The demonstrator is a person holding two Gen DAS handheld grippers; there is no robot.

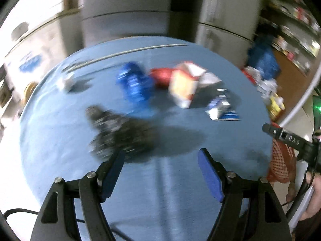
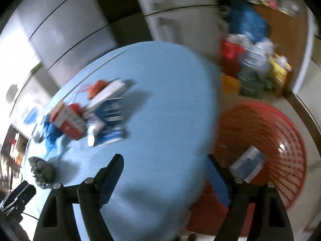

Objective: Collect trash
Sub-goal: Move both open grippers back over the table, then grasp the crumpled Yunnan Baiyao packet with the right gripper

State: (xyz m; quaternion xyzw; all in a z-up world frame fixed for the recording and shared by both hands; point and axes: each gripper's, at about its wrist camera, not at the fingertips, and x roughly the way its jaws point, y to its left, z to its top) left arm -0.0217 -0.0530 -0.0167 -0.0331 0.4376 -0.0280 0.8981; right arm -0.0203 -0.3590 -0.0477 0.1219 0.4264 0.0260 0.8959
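Both views are blurred. Trash lies on a round blue table (image 1: 180, 180): a crumpled black wrapper (image 1: 120, 134), a blue packet (image 1: 134, 84), a red wrapper (image 1: 160, 77), a yellow and white carton (image 1: 184, 84) and a small blue and white pack (image 1: 220, 108). My left gripper (image 1: 160, 160) is open and empty, just short of the black wrapper. My right gripper (image 2: 164, 166) is open and empty over the table's (image 2: 170, 100) right edge. A red mesh basket (image 2: 276, 140) stands on the floor beside it and holds a blue and white pack (image 2: 248, 166).
A white box (image 1: 67, 81) sits at the table's far left. A pile of bags and bottles (image 2: 252, 60) lies on the floor behind the basket. Grey cabinets (image 1: 128, 10) stand behind the table. The right gripper's tip (image 1: 289, 140) shows at the right edge of the left wrist view.
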